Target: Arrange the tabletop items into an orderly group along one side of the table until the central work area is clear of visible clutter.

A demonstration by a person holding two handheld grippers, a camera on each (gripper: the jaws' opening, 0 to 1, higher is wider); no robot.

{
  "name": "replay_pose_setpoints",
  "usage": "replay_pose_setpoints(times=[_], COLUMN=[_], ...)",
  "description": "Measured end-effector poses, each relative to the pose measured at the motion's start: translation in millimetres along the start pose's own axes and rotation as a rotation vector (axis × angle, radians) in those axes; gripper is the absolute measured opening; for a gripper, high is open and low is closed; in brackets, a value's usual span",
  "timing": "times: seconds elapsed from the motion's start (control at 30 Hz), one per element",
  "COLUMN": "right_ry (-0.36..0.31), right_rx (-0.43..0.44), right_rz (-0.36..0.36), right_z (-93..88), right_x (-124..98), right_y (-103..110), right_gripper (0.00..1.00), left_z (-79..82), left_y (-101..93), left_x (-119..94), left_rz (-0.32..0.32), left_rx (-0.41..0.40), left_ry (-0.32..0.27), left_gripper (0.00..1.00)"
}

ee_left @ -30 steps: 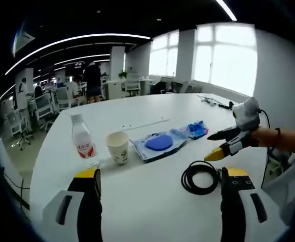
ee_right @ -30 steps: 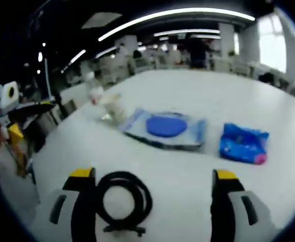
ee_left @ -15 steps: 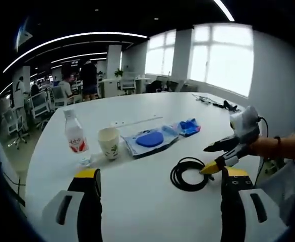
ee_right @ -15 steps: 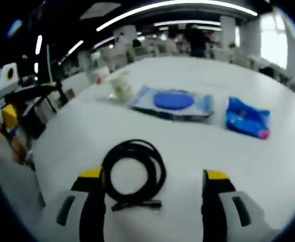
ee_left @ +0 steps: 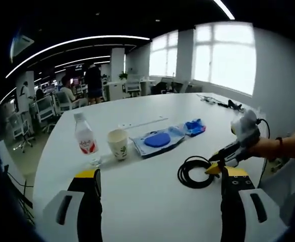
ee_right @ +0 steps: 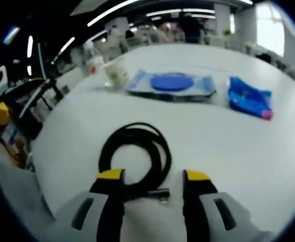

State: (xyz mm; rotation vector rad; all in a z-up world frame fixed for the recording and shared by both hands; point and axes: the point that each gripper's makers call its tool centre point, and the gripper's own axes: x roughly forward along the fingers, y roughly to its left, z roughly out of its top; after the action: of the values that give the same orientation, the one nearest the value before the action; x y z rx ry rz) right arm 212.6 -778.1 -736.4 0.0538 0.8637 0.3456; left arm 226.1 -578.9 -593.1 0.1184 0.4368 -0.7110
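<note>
Right tongs [ee_right: 148, 181] narrow around the coiled black cable [ee_right: 134, 156] near the surface [ee_right: 223, 136] edge — pinch several loops together; left tongs [ee_left: 160, 182] wide, idle.

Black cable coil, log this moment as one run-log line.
right gripper: jaws narrowing around cable coil, not yet shut | left gripper: open, idle | bottle, cup, blue pouches untouched

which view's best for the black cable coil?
Right gripper view: the cable coil lies large and close, its near end between the right gripper jaws. Left gripper view shows the coil smaller, off to the side, with the right gripper at its edge.
</note>
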Motion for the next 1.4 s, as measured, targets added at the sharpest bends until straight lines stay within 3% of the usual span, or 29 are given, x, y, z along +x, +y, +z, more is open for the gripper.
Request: replay_pose_setpoints(times=[0.3, 0.67, 1.13, 1.4], right_ry=[0.021, 0.087, 0.081, 0.079], right_rx=[0.040, 0.067, 0.160, 0.254], right_rz=[-0.074, -0.205, -0.212, -0.160], right_z=[0.8, 1.2, 1.8, 2.1], right_x=[2, 8, 7, 3], right_y=[-7, -16, -19, -19], right_gripper=[0.23, 0.08, 0.04, 0.02], left_z=[-9.0, -8.4, -14.0, -14.2], left_y=[-0.8, 1.0, 5.8, 7.8], left_x=[-2, -4, -9, -7], left_rz=[0.004, 0.013, 0.027, 0.031], left_rx=[0.014, 0.000, -0.010, -0.008], left_ry=[0.032, 0.024, 0.035, 0.044], left_gripper=[0.99, 0.96, 0.95, 0.95])
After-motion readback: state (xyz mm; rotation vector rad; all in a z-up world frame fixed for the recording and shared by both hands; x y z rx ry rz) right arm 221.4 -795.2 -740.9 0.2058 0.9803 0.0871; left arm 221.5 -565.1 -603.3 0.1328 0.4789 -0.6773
